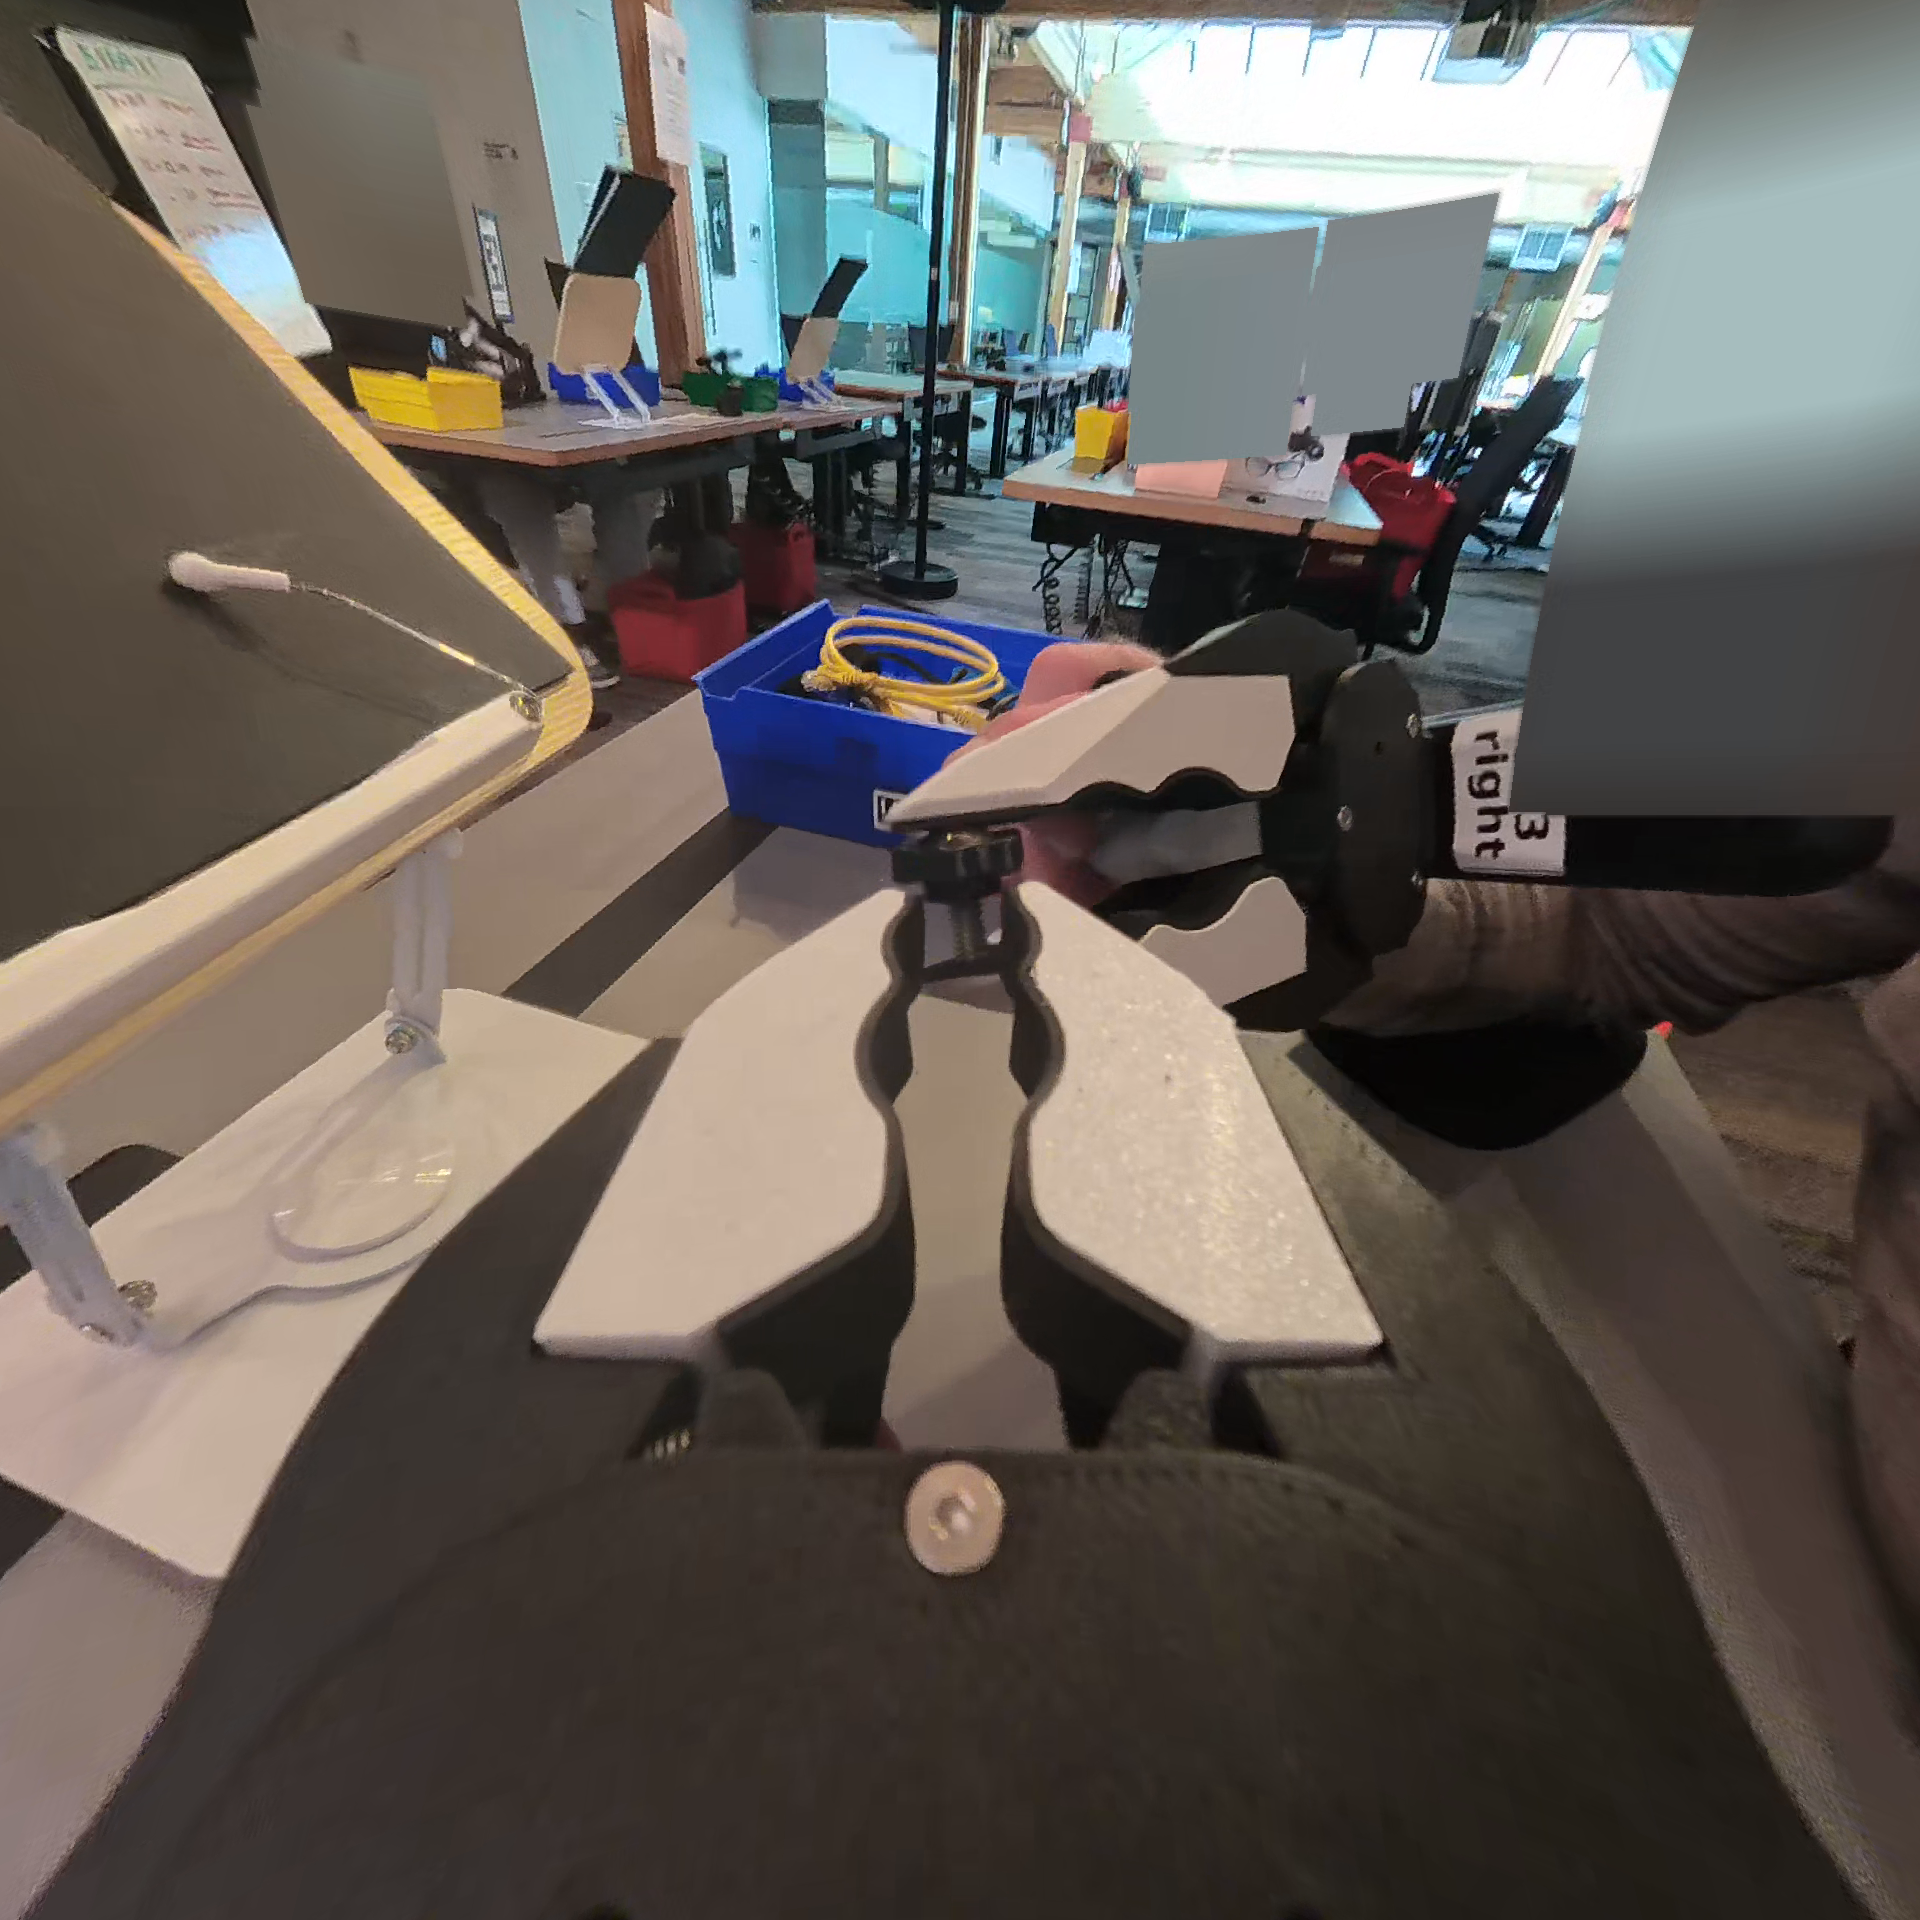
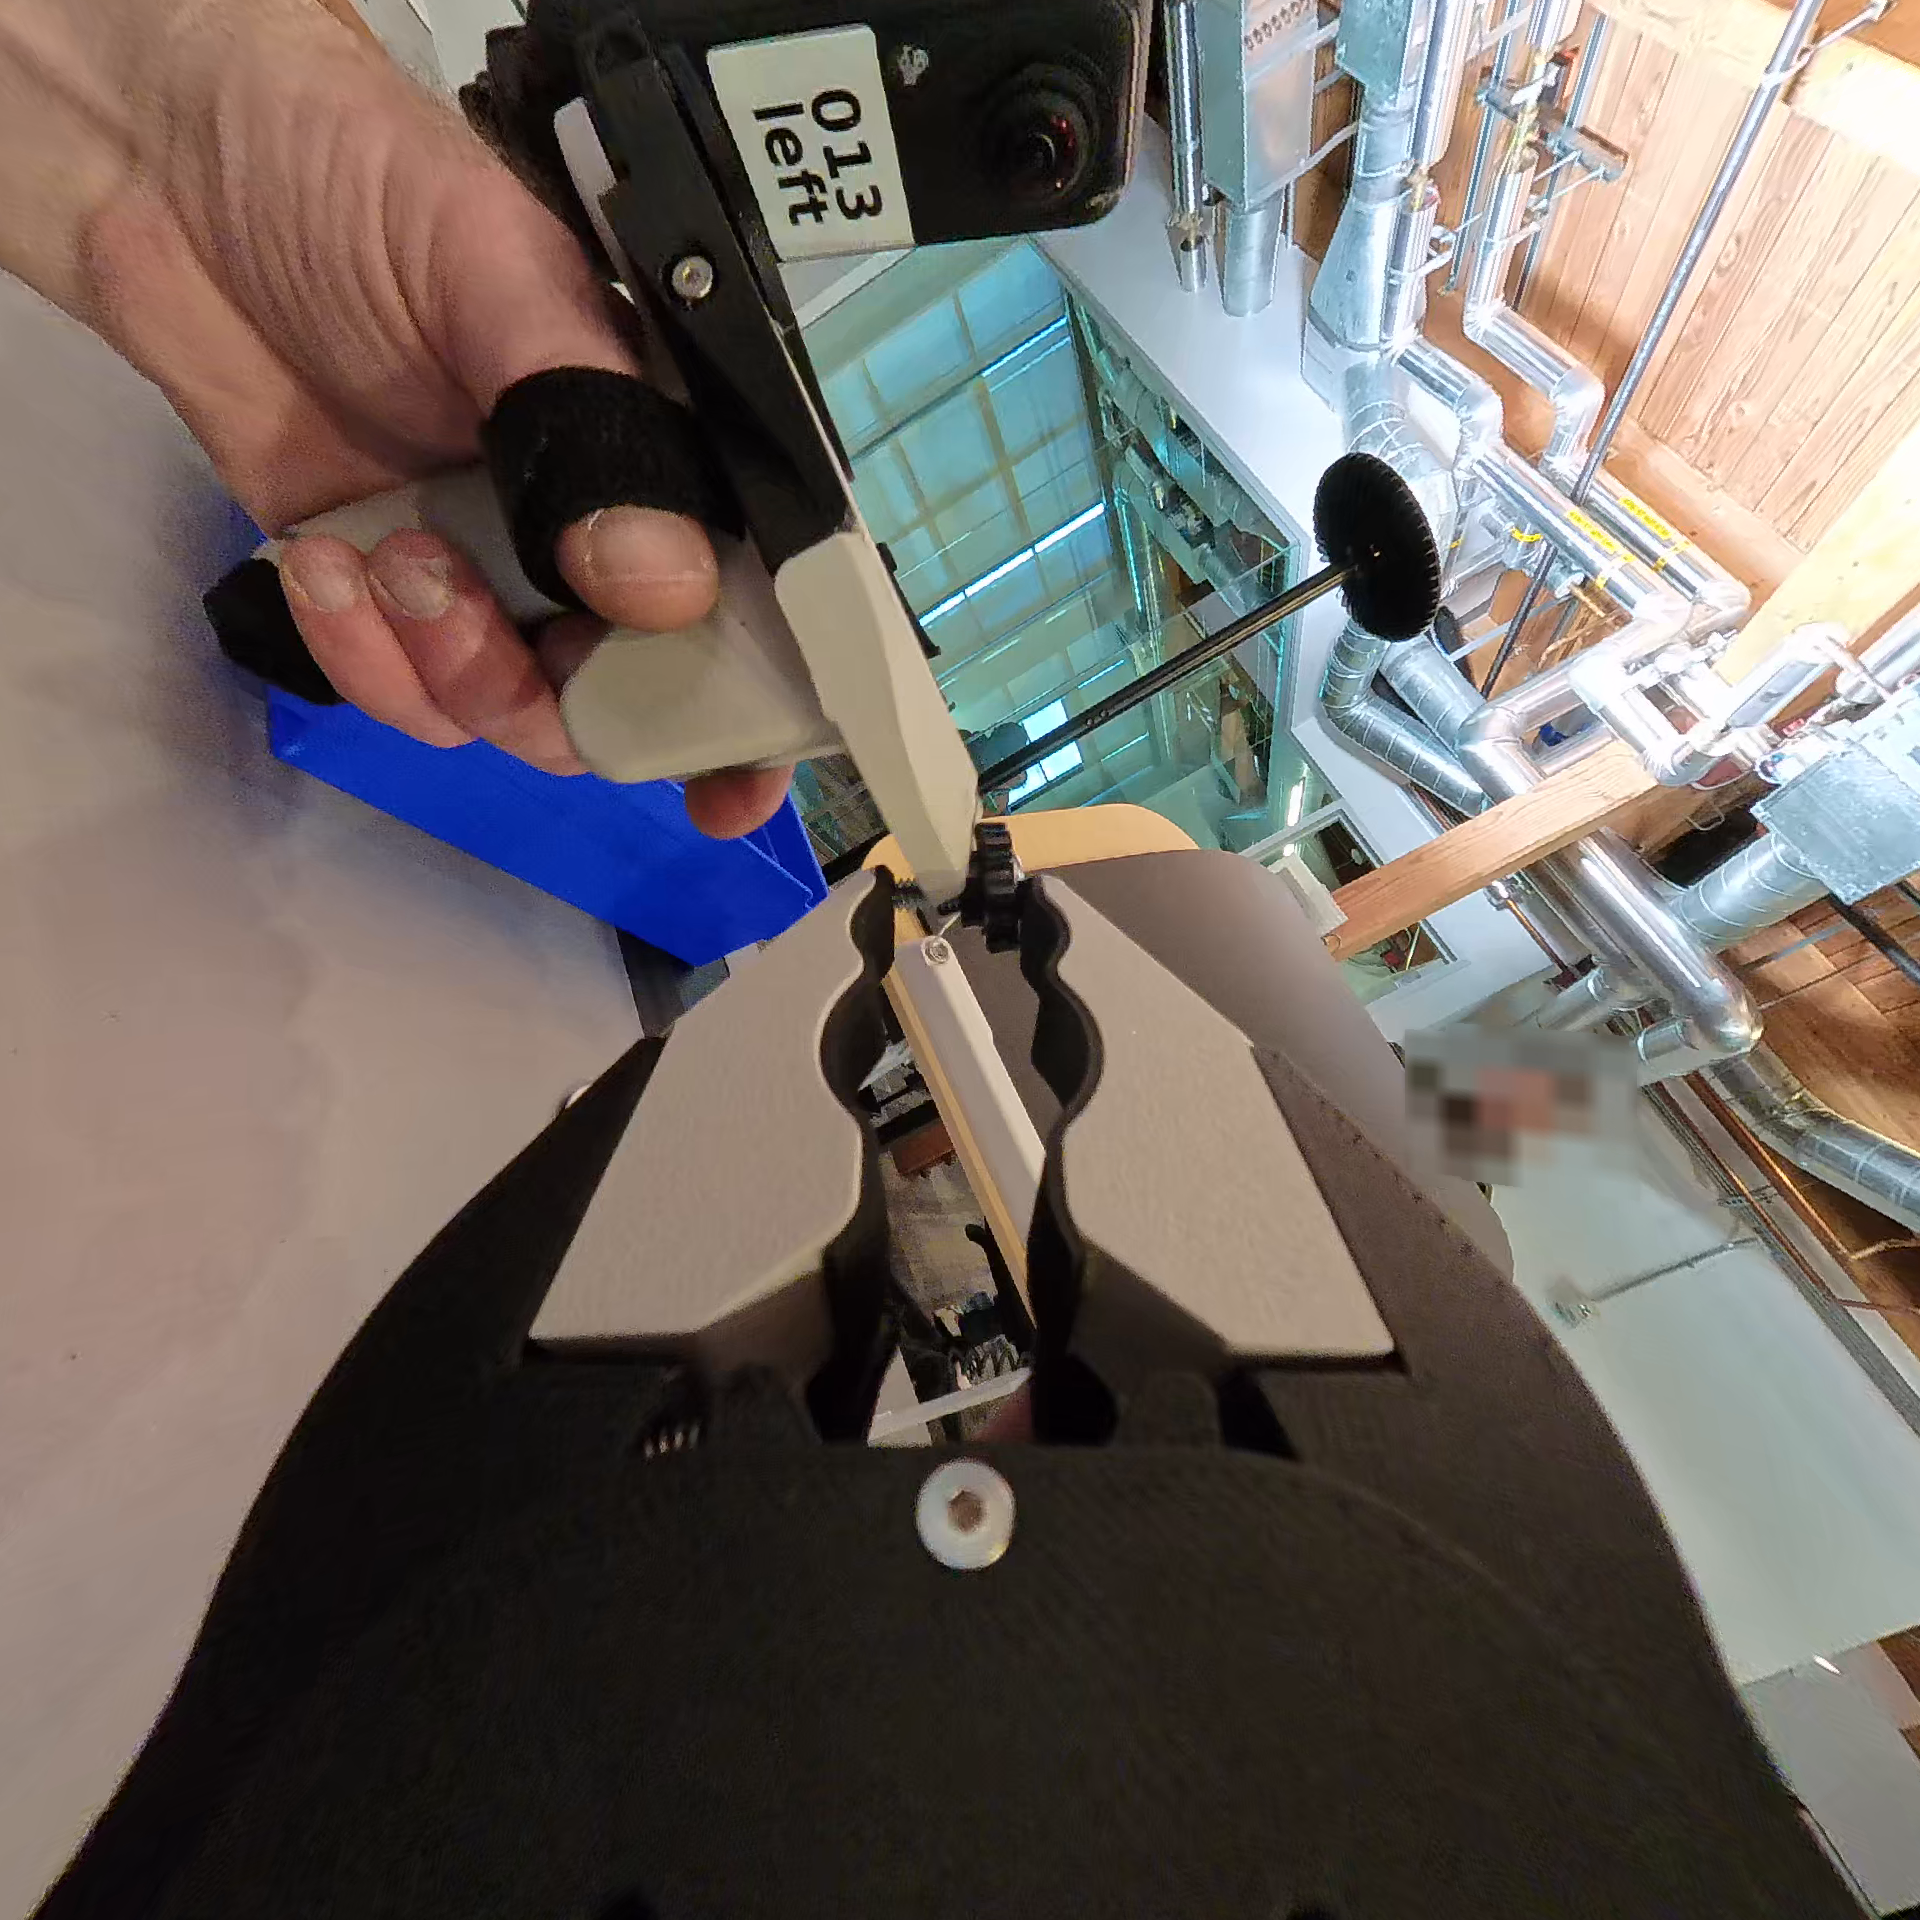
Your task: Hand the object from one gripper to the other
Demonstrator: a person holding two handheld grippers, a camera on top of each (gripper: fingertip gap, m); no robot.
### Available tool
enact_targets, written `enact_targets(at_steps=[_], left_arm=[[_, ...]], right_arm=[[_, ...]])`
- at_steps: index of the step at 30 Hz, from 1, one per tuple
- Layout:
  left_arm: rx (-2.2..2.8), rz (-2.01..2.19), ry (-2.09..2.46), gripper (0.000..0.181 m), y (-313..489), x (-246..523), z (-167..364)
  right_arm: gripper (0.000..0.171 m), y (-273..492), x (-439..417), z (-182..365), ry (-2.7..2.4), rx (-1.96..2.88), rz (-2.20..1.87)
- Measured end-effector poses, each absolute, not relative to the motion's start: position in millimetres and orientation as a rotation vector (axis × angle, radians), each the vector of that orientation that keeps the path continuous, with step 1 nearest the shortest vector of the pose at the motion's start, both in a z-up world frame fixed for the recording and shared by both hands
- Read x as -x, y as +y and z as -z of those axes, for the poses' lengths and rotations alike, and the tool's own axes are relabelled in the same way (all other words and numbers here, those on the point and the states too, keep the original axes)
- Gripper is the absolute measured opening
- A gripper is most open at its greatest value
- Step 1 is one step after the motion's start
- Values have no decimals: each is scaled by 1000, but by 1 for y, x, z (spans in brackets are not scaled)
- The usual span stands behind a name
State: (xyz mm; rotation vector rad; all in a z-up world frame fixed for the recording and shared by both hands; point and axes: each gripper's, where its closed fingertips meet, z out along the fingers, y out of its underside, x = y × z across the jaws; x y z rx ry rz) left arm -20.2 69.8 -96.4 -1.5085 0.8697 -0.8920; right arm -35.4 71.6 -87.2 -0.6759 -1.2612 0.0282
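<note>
Left of the left gripper's (image 1: 961, 914) fingers a dark tilted board (image 1: 208, 520) leans on a white stand (image 1: 343, 1122), well clear of the tips. Between the tips themselves sits the task's thing, a small black knob screw (image 1: 956, 857). The two grey fingers are drawn in on its threaded stem, and the ribbed knob head stands just above them. The upper finger of the right gripper (image 2: 956, 899) reaches in from the right and lies on top of that head. Its lower finger runs behind the left gripper's right finger, so its tip is hidden.

In the right wrist view the screw spans the gap at the right gripper's tips, thread by the left tip and knob against the right tip. Whether these fingers press on it or only flank it I cannot tell.

Just beyond the left gripper's fingertips stands a blue bin (image 1: 790, 748). It holds a coiled yellow cable (image 1: 904, 655) and some darker items too small to tell. A white label on its front wall is mostly hidden by the right gripper.

To the right, a white printed label (image 1: 1496, 800) wraps the right gripper's body. A similar white printed label (image 2: 816, 140) sits on the left gripper beside its camera, above the hand (image 2: 312, 312) holding it
</note>
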Motion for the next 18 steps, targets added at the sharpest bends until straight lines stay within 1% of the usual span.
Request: enact_targets(at_steps=[1,2,3,5,11,14,18], left_arm=[[1525,876,869,18,71,20,99],[1520,872,863,18,72,20,99],[1516,871,864,11,72,21,99],[1518,843,870,6,72,19,100],[1508,809,877,5,73,19,100],[1508,744,887,5,76,22,101],[1470,474,942,6,85,33,99]], right_arm=[[21,72,35,87,-1257,681,-27],[21,73,35,87,-1260,684,-19],[21,72,36,87,-1262,678,-12],[21,74,36,89,-1265,685,8],[20,76,36,88,-1262,677,31],[22,77,37,90,-1272,683,33],[31,75,36,90,-1306,696,-64]])
